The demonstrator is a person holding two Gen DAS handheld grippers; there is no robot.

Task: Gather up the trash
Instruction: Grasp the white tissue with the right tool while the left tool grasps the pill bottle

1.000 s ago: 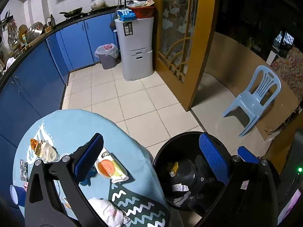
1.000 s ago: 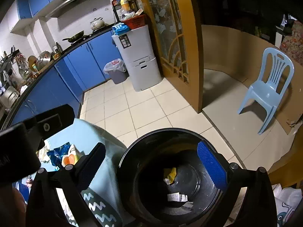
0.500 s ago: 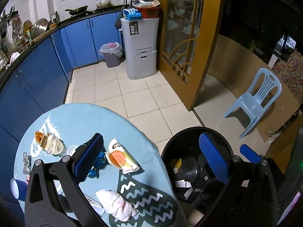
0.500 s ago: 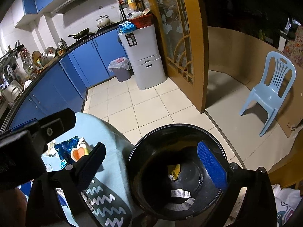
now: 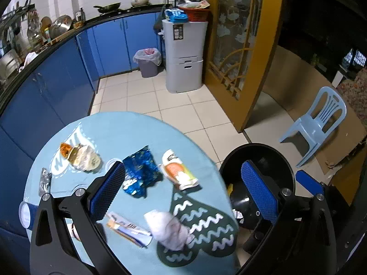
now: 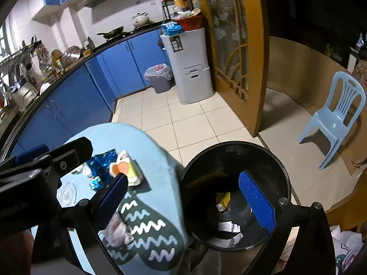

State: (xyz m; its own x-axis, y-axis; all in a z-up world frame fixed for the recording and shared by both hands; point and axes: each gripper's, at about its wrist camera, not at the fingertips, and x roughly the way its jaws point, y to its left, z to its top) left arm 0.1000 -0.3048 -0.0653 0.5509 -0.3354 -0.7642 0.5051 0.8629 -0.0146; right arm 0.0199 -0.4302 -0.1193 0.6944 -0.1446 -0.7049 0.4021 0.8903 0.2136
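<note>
1. Grippers first, since they're closest. Left gripper [image 5: 183, 190] fills the bottom of the left wrist view, jaws spread wide w/ nothing between the blue pads, hanging over the table. Right gripper [image 6: 183, 197] is the same deal, wide open and empty, one finger over the table edge and the other over the bin mouth

2. Low center of the left view: crumpled white tissue wad [image 5: 170, 229] sitting partly on the dark green wavy mat [image 5: 201, 224]. Just left of it there's a flat white/orange wrapper [image 5: 128, 228]. Both not yet collected

3. Black bin [image 6: 234, 151] stands beside the table at lower right of the right view. Inside: a yellow scrap [image 6: 223, 200] and a few white paper slips [image 6: 228, 226]. So imo some trash is already in, but not much

4. Mid table, center of the left view: crinkled blue foil bag [image 5: 140, 174] and next to it a white pouch w/ orange label [image 5: 179, 171], touching or nearly so, can't tell which

5. Farther left on the round blue table [image 5: 128, 126]: a clear bag w/ food bits [image 5: 82, 157], a silver blister strip [image 5: 45, 181] near the left edge, plus a blue/white cup [image 5: 24, 212] at the rim

6. My guess is it's early-ish, roughly 6-7 pieces left on the table vs a handful binned. Tissue wad looks like the easiest next grab tbh
</note>
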